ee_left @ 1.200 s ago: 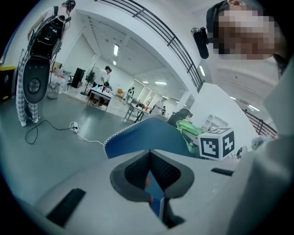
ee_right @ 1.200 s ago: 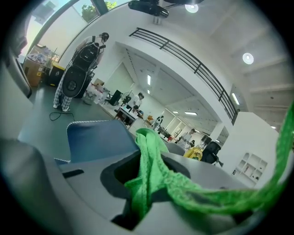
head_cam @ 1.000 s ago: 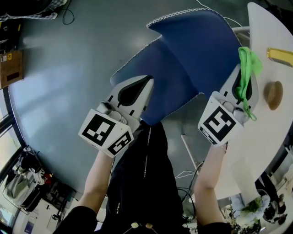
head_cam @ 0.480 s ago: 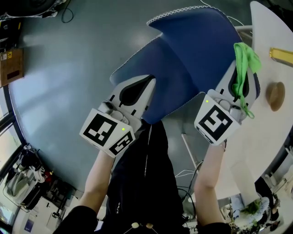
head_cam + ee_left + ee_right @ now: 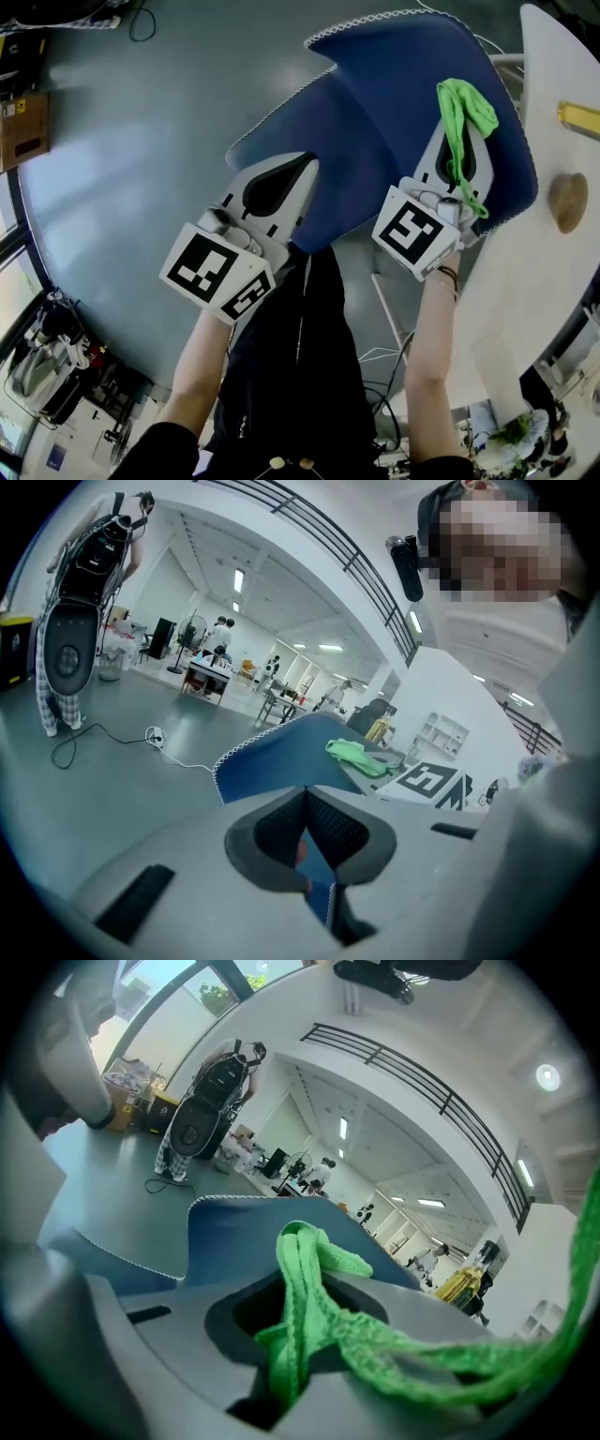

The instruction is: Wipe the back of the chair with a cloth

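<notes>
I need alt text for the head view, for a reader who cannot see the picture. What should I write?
Seen from above, the right hand-held gripper holds a green cloth over the back of a blue chair. The left hand-held gripper grips the chair's edge, above a grey floor.

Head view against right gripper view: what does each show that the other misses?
Only the head view shows the left gripper at the near edge of the chair, and a brown round object on the white table. Only the right gripper view shows a yellow bottle and the hall with distant people. Both show the green cloth pinched by the right gripper, over the blue chair.
</notes>
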### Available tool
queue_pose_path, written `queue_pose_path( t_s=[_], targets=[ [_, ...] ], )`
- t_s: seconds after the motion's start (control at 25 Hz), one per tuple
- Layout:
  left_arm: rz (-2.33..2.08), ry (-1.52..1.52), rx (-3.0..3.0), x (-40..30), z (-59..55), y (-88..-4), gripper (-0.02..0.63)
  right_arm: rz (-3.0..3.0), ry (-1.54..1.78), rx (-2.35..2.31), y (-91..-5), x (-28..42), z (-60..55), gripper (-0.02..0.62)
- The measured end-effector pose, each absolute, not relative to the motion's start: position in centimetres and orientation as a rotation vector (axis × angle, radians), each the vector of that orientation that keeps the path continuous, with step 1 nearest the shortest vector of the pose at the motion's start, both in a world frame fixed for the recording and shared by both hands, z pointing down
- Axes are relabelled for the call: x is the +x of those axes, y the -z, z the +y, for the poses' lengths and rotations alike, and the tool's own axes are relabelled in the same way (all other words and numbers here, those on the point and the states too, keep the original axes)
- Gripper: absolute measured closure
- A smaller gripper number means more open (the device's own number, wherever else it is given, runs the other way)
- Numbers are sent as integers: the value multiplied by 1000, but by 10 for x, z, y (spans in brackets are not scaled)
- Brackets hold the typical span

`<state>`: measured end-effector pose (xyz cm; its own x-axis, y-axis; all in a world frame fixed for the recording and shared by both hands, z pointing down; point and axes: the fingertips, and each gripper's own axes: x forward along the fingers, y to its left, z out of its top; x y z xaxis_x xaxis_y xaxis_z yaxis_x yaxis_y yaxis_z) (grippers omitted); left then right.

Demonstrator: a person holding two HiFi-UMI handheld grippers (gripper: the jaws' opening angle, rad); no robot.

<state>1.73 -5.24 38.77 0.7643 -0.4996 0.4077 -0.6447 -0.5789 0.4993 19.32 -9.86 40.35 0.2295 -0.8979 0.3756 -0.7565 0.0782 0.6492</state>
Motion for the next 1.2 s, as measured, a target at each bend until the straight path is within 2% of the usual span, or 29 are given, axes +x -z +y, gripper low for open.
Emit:
queue_pose_path(
  t_s=[0.2, 0.76, 1.2],
  targets=[
    [-864, -286, 2311, 18, -51, -378, 604, -1562, 201, 1665, -414, 190, -95, 549],
    [-881, -304, 2296, -6, -51, -414, 604, -1567, 137, 1454, -529, 151, -92, 549],
    [-887, -294, 2289, -11, -52, -407, 604, -1548, 47, 1374, -569, 146, -81, 549]
  ],
)
